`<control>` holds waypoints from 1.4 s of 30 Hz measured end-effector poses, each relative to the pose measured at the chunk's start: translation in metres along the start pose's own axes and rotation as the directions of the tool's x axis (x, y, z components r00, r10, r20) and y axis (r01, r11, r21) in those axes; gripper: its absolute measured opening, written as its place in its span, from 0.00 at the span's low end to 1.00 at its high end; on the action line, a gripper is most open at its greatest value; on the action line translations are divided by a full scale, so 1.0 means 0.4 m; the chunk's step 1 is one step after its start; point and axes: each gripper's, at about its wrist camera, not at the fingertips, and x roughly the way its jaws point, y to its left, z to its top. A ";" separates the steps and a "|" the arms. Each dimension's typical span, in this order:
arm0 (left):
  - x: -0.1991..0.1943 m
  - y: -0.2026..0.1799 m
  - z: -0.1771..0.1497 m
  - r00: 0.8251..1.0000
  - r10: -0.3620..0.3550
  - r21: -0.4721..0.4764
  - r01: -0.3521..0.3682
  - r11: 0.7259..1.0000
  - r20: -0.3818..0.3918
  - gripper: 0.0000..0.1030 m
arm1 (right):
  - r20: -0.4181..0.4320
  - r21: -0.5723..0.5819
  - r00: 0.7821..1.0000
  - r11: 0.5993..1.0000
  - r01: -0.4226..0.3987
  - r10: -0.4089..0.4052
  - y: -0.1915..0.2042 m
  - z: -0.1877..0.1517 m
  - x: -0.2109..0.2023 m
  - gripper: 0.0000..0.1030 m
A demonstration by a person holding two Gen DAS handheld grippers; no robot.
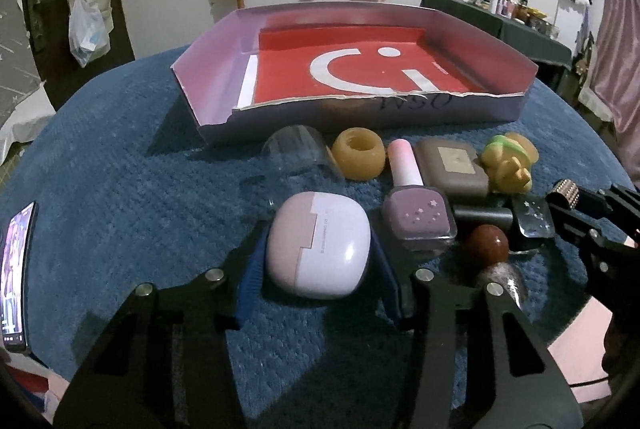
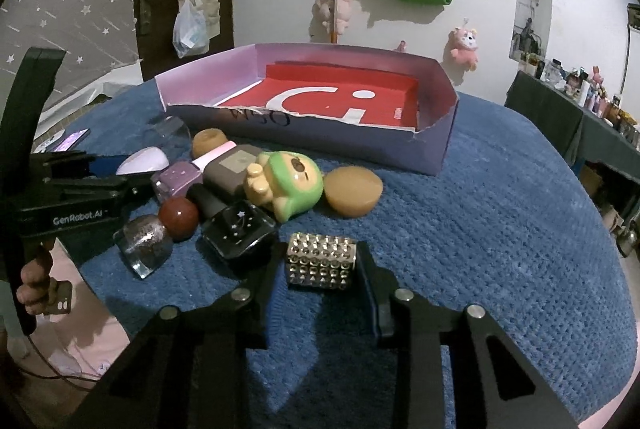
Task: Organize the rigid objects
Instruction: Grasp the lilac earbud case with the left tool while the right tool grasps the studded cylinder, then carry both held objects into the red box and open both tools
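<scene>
My left gripper [image 1: 318, 257] is shut on a pink and lilac earbud case [image 1: 316, 249], which rests on the blue cloth. My right gripper [image 2: 322, 265] is shut on a silver studded block [image 2: 321, 261]; it also shows in the left wrist view [image 1: 564, 192]. Between them lie a purple nail polish bottle [image 1: 418, 223], a black star bottle [image 2: 240, 229], a red-brown ball [image 2: 179, 217], a brown case [image 1: 452, 165], a green and yellow figurine [image 2: 290, 185], a clear glass [image 1: 296, 153] and amber wax pieces [image 1: 358, 159]. The lilac cardboard tray [image 1: 400, 117] with a red floor stands behind them.
A phone [image 1: 16, 277] lies at the left edge of the blue-covered round table [image 2: 500, 249]. A glittery clear piece [image 2: 144, 241] lies by the ball. Plush toys and bags hang on the wall behind. A cluttered dark table [image 1: 500, 17] stands at the far right.
</scene>
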 end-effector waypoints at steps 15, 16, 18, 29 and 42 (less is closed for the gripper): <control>-0.076 -0.001 0.011 0.998 -0.039 -0.006 0.039 0.999 0.058 0.45 | 0.038 0.044 0.996 0.996 -0.080 0.078 -0.020 0.055 -0.030 0.33; -0.078 -0.001 0.014 0.997 -0.040 -0.004 0.041 0.999 0.062 0.45 | 0.040 0.044 0.995 0.995 -0.088 0.086 -0.020 0.062 -0.031 0.33; -0.084 -0.004 0.023 0.996 -0.042 0.003 0.042 0.999 0.073 0.45 | 0.041 0.048 0.994 0.994 -0.102 0.101 -0.020 0.077 -0.029 0.33; -0.103 -0.022 0.081 0.990 -0.059 0.036 0.055 0.998 0.126 0.45 | 0.060 0.032 0.990 0.991 -0.129 0.127 -0.014 0.145 -0.027 0.33; -0.089 -0.034 0.173 0.981 -0.063 0.067 0.052 0.996 0.183 0.45 | 0.039 0.060 0.987 0.985 -0.160 0.158 -0.040 0.223 0.003 0.33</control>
